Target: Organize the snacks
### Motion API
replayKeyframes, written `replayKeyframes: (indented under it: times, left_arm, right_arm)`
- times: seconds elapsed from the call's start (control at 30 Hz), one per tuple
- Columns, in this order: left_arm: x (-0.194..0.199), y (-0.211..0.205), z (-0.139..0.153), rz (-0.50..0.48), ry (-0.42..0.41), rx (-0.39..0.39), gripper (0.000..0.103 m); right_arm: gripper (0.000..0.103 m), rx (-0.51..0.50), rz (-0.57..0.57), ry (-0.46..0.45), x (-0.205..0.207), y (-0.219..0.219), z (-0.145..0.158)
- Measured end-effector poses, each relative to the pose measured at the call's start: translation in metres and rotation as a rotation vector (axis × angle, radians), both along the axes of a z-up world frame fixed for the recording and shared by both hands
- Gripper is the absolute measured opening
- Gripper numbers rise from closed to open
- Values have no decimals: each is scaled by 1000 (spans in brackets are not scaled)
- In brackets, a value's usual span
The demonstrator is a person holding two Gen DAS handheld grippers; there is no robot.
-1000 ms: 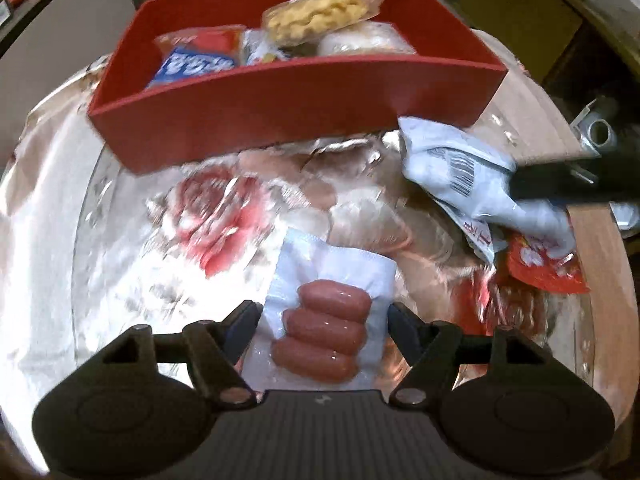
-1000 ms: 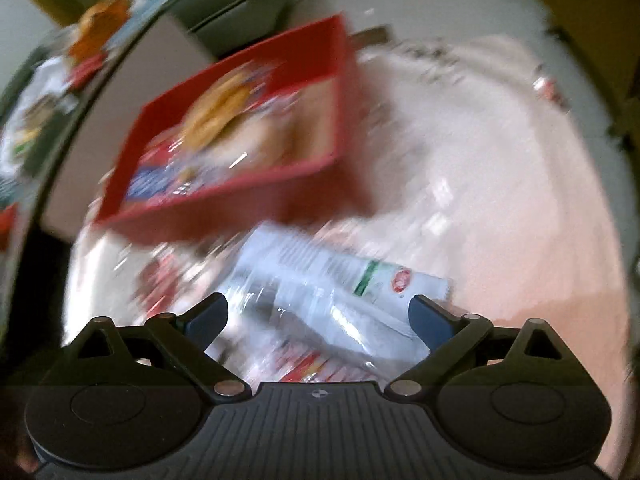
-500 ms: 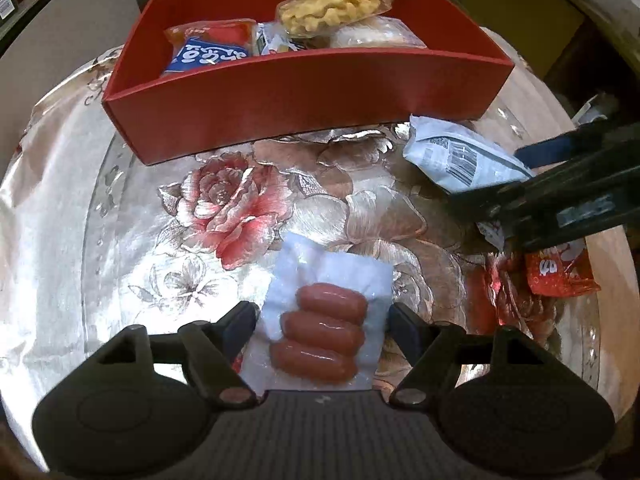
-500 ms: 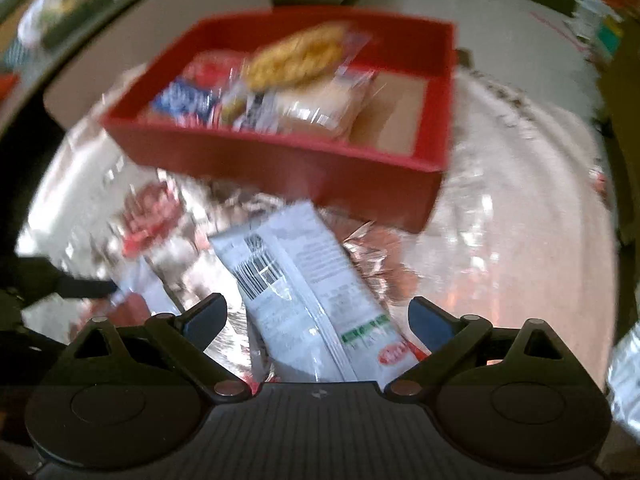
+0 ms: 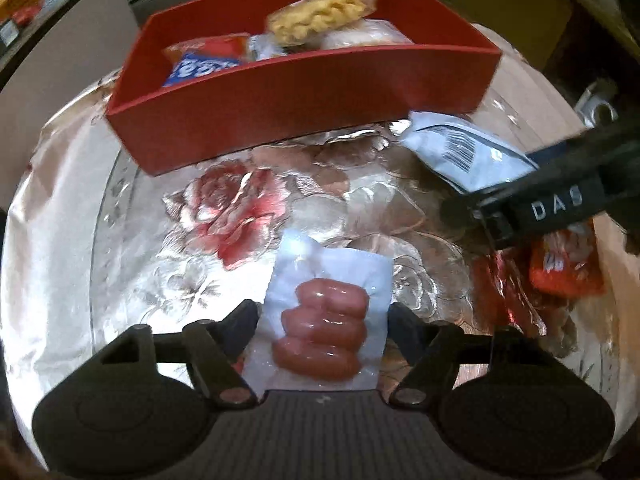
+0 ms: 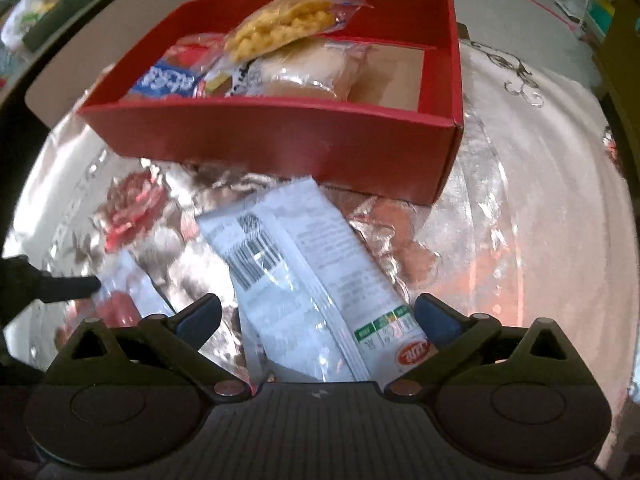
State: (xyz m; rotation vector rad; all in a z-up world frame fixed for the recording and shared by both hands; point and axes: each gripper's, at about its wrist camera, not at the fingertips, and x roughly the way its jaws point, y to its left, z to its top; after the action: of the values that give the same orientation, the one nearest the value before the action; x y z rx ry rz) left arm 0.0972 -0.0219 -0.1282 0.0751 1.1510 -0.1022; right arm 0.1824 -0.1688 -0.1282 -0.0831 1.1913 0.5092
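Note:
A red box holding several snack packs stands at the far side of the table; it also shows in the right wrist view. My left gripper is open, its fingers either side of a clear pack of sausages lying on the cloth. My right gripper is open around a white snack bag with a barcode, which lies flat in front of the box. The white bag and the right gripper's body show at the right of the left wrist view.
A red-orange snack packet lies at the right under the right gripper. The table has a shiny floral cloth. The box's right part has bare cardboard floor. The left gripper's finger shows at the left.
The right gripper has moved lower and closer over the white bag. The left gripper has edged forward around the sausage pack. Both stay open.

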Motion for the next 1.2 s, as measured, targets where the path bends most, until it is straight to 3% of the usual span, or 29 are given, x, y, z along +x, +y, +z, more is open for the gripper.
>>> replayKeyframes:
  times: [0.03,0.13,0.5,0.7,0.73,0.8,1.0,1.07,1.2]
  left_arm:
    - [-1,2,0,8,1,-3,64]
    - [-5,6,1,31,16,-5,63]
    - [-13,19,22,71,-11,-93,63]
    - [-14,19,21,60,0,-101,63]
    - [-14,18,19,57,4,-97,63]
    - [-13,19,14,54,17,-87,63]
    - [-15,20,0,47,42,-40,63]
    - [-16,17,-2,44,33,21,65]
    - [-17,18,-2,41,27,29,65]
  right_arm:
    - [90,-22,-10,-2,-3,0,2]
    - [71,-43,3,-15,-13,1,11]
    - [61,61,-26,-56,-45,-20,50]
    - [65,70,58,6,-71,-9,42]
    - [78,69,78,12,-74,-7,42]
    - [95,76,117,42,-77,0,38]
    - [95,42,108,37,-66,16,28]
    - [94,0,126,30,-65,26,21]
    - [89,-88,145,18,-70,41,8]
